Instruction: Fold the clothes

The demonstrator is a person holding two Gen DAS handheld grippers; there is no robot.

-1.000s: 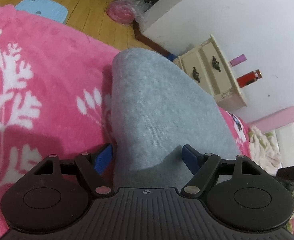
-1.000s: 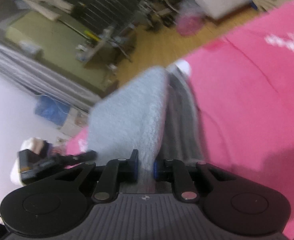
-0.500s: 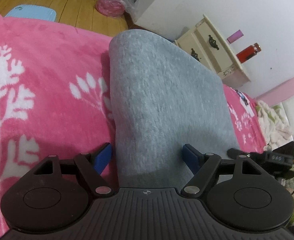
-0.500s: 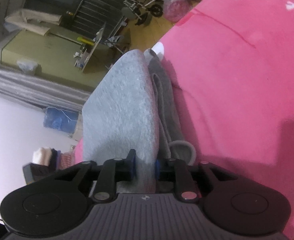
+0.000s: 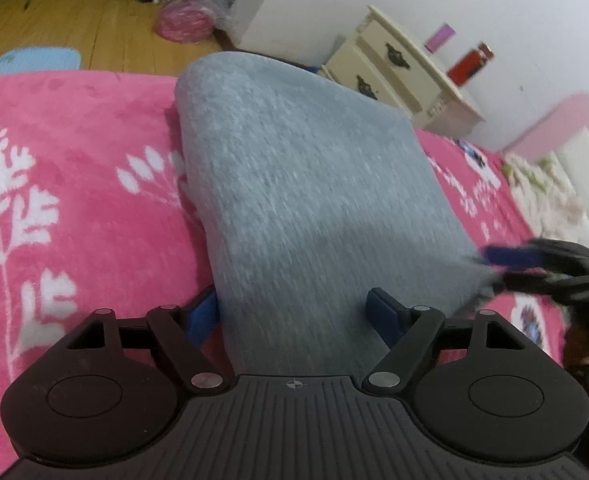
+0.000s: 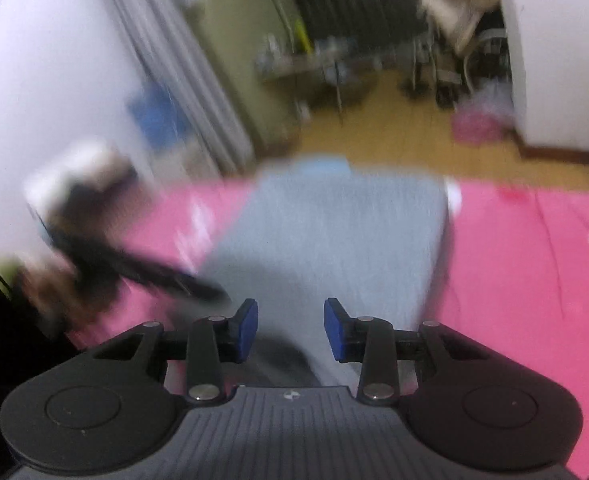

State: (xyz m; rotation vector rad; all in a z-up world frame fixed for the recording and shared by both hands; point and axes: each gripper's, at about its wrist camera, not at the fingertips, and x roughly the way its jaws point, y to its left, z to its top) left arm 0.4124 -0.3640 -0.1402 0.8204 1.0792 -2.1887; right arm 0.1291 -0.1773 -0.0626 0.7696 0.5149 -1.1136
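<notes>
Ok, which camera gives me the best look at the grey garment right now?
The left wrist view. There the grey garment fills the middle of the frame, fairly sharp, lying folded on the pink blanket. The right wrist view shows the same garment from the other side, but heavily motion-blurred, so its edges are hard to read.

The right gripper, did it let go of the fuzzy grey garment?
Yes. The right gripper, earlier clamped on the fuzzy grey garment, is open now above the pink blanket.
</notes>
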